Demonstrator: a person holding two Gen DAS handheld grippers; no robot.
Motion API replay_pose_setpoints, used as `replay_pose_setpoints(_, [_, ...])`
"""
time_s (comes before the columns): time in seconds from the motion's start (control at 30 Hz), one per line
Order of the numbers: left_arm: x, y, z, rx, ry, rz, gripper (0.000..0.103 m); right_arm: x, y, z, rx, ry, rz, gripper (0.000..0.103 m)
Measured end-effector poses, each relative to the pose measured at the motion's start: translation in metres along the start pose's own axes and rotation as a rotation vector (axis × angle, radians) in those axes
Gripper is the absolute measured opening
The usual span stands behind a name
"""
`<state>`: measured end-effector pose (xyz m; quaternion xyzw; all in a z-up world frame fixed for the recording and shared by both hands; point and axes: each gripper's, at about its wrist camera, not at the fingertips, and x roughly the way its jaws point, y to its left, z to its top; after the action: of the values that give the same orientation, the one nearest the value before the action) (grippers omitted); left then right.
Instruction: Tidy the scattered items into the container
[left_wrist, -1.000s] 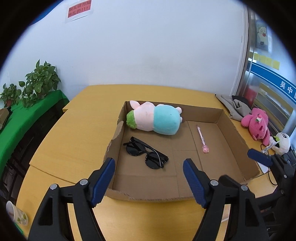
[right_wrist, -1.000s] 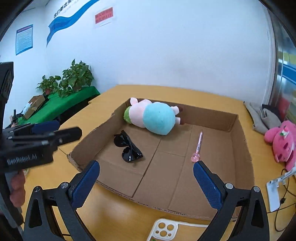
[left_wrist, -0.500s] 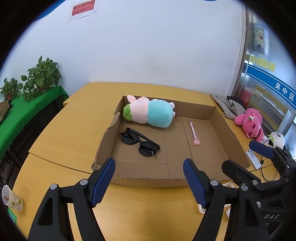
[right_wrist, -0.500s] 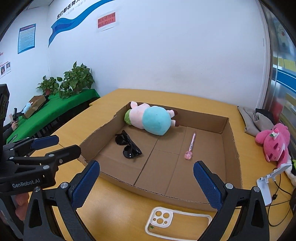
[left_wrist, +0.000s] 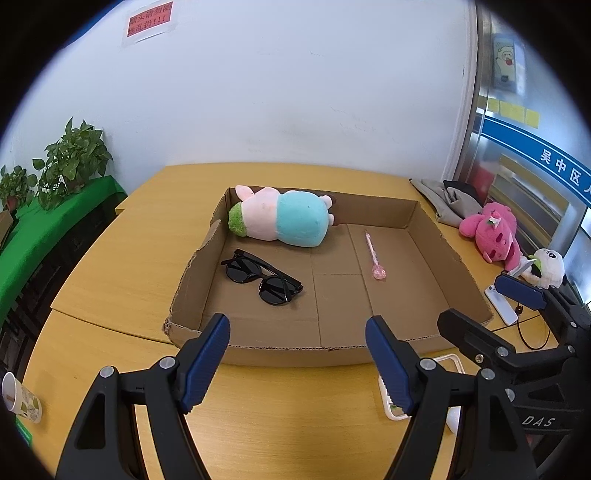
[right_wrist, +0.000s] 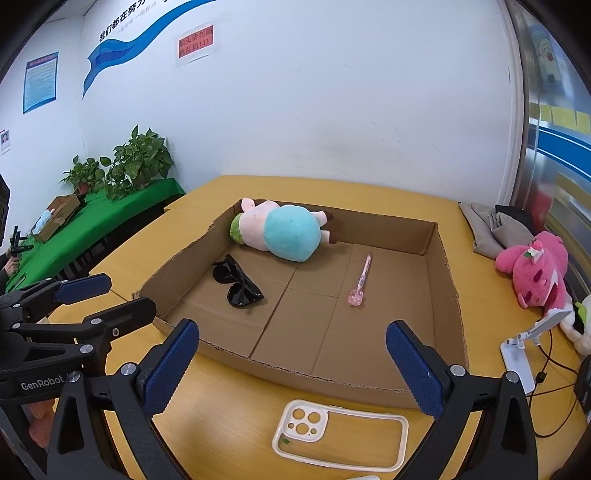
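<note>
Currently your left gripper (left_wrist: 297, 356) and right gripper (right_wrist: 291, 363) both gape empty before the box (right_wrist: 448, 295); the phone case (right_wrist: 340, 437) lies on the table's (right_wrist: 236, 424) near edge, outside it.

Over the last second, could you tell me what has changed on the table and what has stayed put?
Both grippers have drawn back from the cardboard box, bringing the phone case on the table in front of it into view. The left gripper and right gripper stay open and empty; nothing was grasped or released. The plush toy, sunglasses and pink pen lie unmoved in the box.
</note>
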<state>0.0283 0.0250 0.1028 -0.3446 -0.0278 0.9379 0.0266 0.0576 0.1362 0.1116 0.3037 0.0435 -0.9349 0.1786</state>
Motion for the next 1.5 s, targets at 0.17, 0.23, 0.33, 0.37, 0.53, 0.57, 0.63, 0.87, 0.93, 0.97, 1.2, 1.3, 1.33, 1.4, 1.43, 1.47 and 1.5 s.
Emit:
replay_pose_setpoints(0.17, [0.005,-0.003,-0.002,0.006,0.011,-0.001,0.076,0.002,-0.008,-0.002,0.023,0.004,-0.006,0.103])
replay_pose_setpoints(0.23, [0.006,-0.006,-0.003,0.017,0.015,-0.001,0.076,0.003,-0.010,-0.003,0.027,0.007,-0.008,0.103])
replay_pose_setpoints(0.33, [0.010,-0.007,-0.003,0.014,0.022,-0.008,0.076,0.004,-0.013,-0.004,0.028,0.006,-0.010,0.103])
replay_pose_setpoints(0.37, [0.011,-0.008,-0.004,0.015,0.026,-0.010,0.076,0.004,-0.014,-0.005,0.029,0.007,-0.011,0.103])
replay_pose_setpoints(0.53, [0.022,-0.011,-0.010,0.016,0.051,-0.020,0.076,0.007,-0.026,-0.011,0.043,0.018,-0.012,0.103])
replay_pose_setpoints(0.57, [0.026,-0.012,-0.012,0.016,0.059,-0.025,0.076,0.009,-0.032,-0.014,0.057,0.023,-0.011,0.103])
replay_pose_setpoints(0.63, [0.034,-0.015,-0.017,0.025,0.080,-0.034,0.076,0.014,-0.042,-0.019,0.084,0.041,-0.014,0.103])
replay_pose_setpoints(0.87, [0.062,-0.028,-0.038,0.045,0.165,-0.099,0.076,0.028,-0.079,-0.044,0.152,0.092,-0.021,0.103])
replay_pose_setpoints(0.93, [0.070,-0.032,-0.045,0.047,0.188,-0.115,0.076,0.029,-0.088,-0.054,0.165,0.103,-0.019,0.103])
replay_pose_setpoints(0.97, [0.074,-0.034,-0.049,0.046,0.202,-0.122,0.076,0.029,-0.093,-0.059,0.162,0.110,-0.025,0.103])
replay_pose_setpoints(1.2, [0.101,-0.049,-0.076,0.058,0.294,-0.164,0.076,0.034,-0.118,-0.089,0.183,0.166,-0.043,0.102])
replay_pose_setpoints(1.3, [0.109,-0.050,-0.082,0.052,0.321,-0.172,0.076,0.038,-0.123,-0.094,0.185,0.178,-0.042,0.102])
replay_pose_setpoints(1.33, [0.111,-0.049,-0.084,0.046,0.331,-0.172,0.076,0.039,-0.123,-0.095,0.178,0.179,-0.041,0.102])
replay_pose_setpoints(1.4, [0.115,-0.049,-0.088,0.039,0.347,-0.172,0.076,0.041,-0.122,-0.098,0.164,0.188,-0.036,0.102])
replay_pose_setpoints(1.43, [0.117,-0.049,-0.090,0.037,0.356,-0.173,0.076,0.043,-0.122,-0.100,0.163,0.195,-0.037,0.101])
replay_pose_setpoints(1.47, [0.119,-0.050,-0.092,0.036,0.365,-0.171,0.076,0.045,-0.122,-0.101,0.162,0.202,-0.038,0.101])
replay_pose_setpoints(1.5, [0.121,-0.051,-0.094,0.034,0.373,-0.171,0.076,0.047,-0.123,-0.103,0.160,0.209,-0.039,0.101])
